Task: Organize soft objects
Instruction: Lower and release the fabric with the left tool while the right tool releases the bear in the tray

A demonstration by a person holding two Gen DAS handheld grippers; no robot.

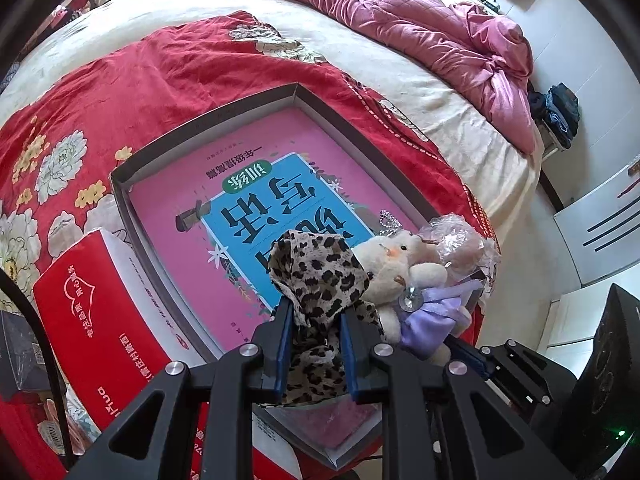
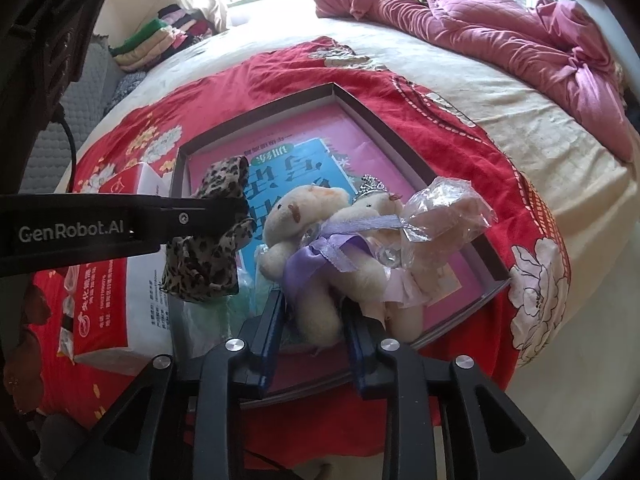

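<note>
left wrist view: sits on the left gripper (image 1: 316,312), looks forward and down along its two fingers, very close to the leopard cloth (image 1: 316,264) and the shallow box (image 1: 208,118) on the bed.
right wrist view: sits on the right gripper (image 2: 314,308), looks forward and down too, very close to the plush bears (image 2: 320,240).
far part: both views face across the bed to the pink quilt (image 1: 420,20).
shared part: both see the box, the pink book (image 1: 188,220) in it, the bears, the cloth and the red blanket (image 1: 120,80).
cross look: the right view shows the left gripper from the side.
</note>
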